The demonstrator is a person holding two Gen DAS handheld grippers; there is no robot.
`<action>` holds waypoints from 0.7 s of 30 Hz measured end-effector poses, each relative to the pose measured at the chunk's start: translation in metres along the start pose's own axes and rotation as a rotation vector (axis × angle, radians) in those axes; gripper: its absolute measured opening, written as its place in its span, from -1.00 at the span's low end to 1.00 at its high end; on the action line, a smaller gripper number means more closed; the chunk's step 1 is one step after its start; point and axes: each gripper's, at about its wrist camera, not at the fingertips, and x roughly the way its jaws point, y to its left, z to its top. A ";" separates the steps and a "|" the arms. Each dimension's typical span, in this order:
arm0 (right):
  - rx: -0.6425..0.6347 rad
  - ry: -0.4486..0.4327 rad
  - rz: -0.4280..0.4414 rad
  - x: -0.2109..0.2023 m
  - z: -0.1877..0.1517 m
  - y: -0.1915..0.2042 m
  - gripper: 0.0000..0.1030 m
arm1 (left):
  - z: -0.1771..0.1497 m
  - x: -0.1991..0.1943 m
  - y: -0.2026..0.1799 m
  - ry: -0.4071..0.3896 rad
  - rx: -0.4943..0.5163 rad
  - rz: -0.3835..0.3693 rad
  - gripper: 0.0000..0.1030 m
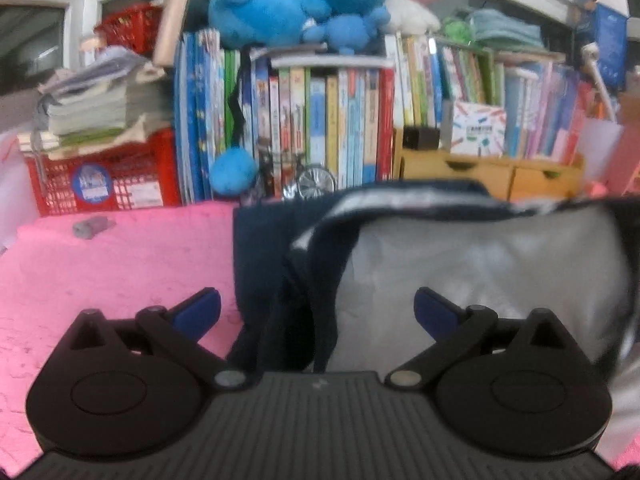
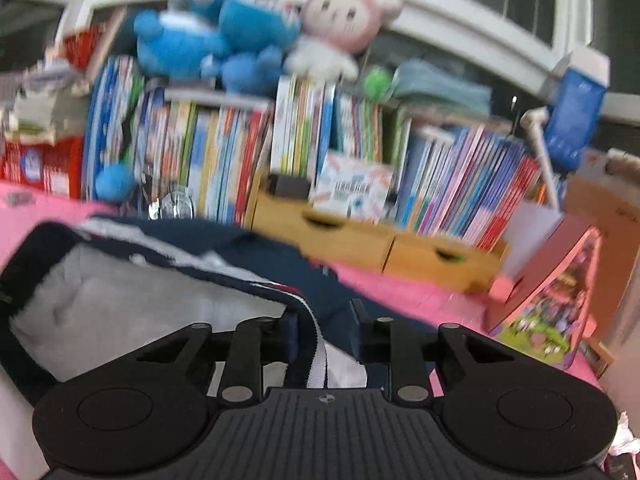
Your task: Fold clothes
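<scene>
A dark navy garment with a pale grey fleece lining (image 1: 480,264) lies partly raised on the pink table cover (image 1: 100,272). Its lining faces me and a striped hem runs along the top edge. My left gripper (image 1: 318,308) is open wide; a dark fold of the garment hangs between its blue fingertips (image 1: 200,312) without touching them. In the right wrist view the garment (image 2: 140,300) fills the left side. My right gripper (image 2: 324,332) has its jaws drawn close on the striped hem (image 2: 318,364), which passes between the pads.
Behind the pink cover (image 2: 420,292) stands a row of books (image 1: 320,128) with blue and pink plush toys (image 1: 304,4) on top. A red basket (image 1: 108,184) is at back left, a wooden drawer box (image 2: 360,236) at the back, and a leaning picture book (image 2: 552,292) at right.
</scene>
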 end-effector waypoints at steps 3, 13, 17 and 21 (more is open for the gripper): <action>-0.020 -0.057 -0.017 -0.017 0.005 -0.003 -0.52 | -0.002 0.013 0.001 0.031 -0.005 0.058 0.77; 0.003 0.040 -0.095 -0.039 -0.049 -0.028 -0.53 | -0.020 -0.002 0.047 0.019 0.020 0.161 0.57; 0.018 0.114 -0.073 -0.058 -0.078 -0.042 -0.43 | -0.031 -0.036 0.055 -0.007 0.081 0.108 0.58; 0.061 0.161 -0.027 -0.086 -0.093 -0.054 -0.38 | -0.041 -0.075 0.059 -0.008 0.130 0.001 0.59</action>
